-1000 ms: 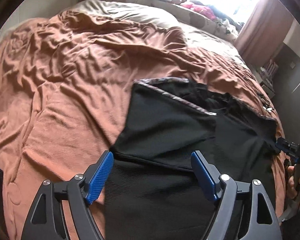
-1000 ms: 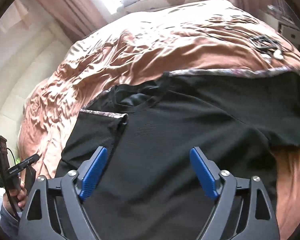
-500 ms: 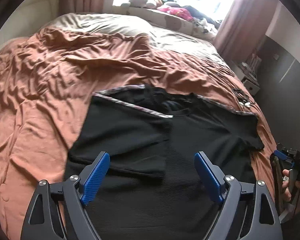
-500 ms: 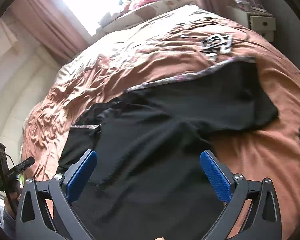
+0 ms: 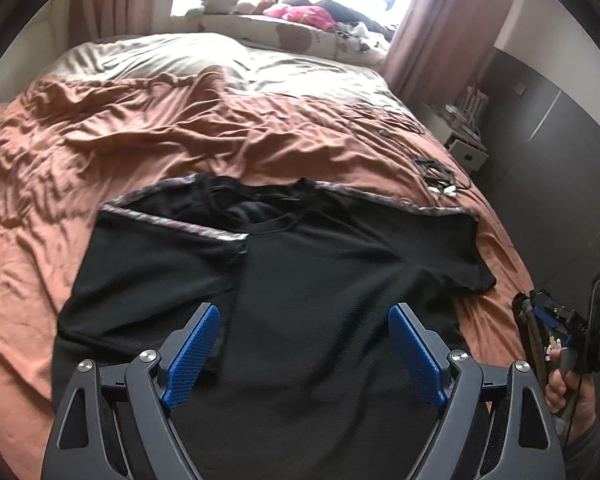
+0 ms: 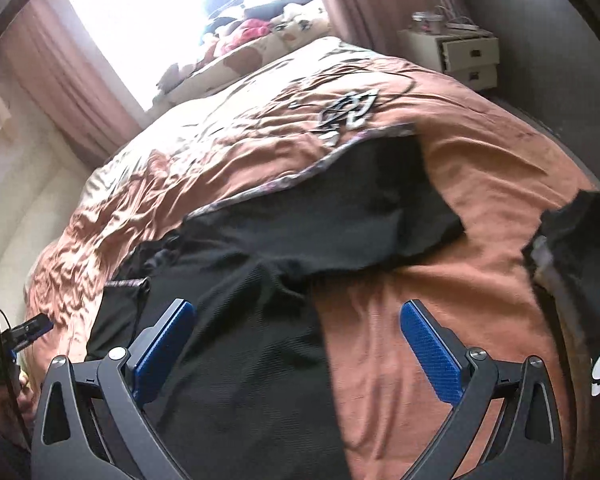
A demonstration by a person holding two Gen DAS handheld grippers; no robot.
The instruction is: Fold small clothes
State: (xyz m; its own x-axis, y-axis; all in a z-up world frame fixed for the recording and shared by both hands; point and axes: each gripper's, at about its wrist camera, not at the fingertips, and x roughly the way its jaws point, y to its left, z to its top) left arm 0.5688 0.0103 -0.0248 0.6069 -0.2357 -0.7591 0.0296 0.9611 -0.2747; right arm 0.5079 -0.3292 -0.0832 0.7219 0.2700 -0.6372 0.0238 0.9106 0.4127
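Note:
A black t-shirt [image 5: 320, 280] with patterned shoulder trim lies flat on the brown bedspread [image 5: 120, 140]. Its left sleeve is folded in over the body; its right sleeve [image 5: 452, 248] lies spread out. My left gripper [image 5: 304, 344] is open and empty above the shirt's lower body. My right gripper [image 6: 296, 348] is open and empty, over the shirt's right edge [image 6: 260, 320] and bare bedspread [image 6: 480, 168]. The right sleeve shows ahead of it in the right wrist view [image 6: 360, 216]. The right gripper also shows in the left wrist view [image 5: 556, 324] at the bed's right edge.
Tangled cables [image 5: 436, 172] lie on the bed beyond the right sleeve. Another dark garment with a white print [image 6: 584, 280] sits at the right edge. A nightstand [image 6: 460, 56] stands by the bed. Plush toys [image 5: 292, 12] line the window sill.
Both grippers have pulled back and swung right: the left now sees the whole shirt, the right has moved from over the body to the shirt's right edge. Both stay open.

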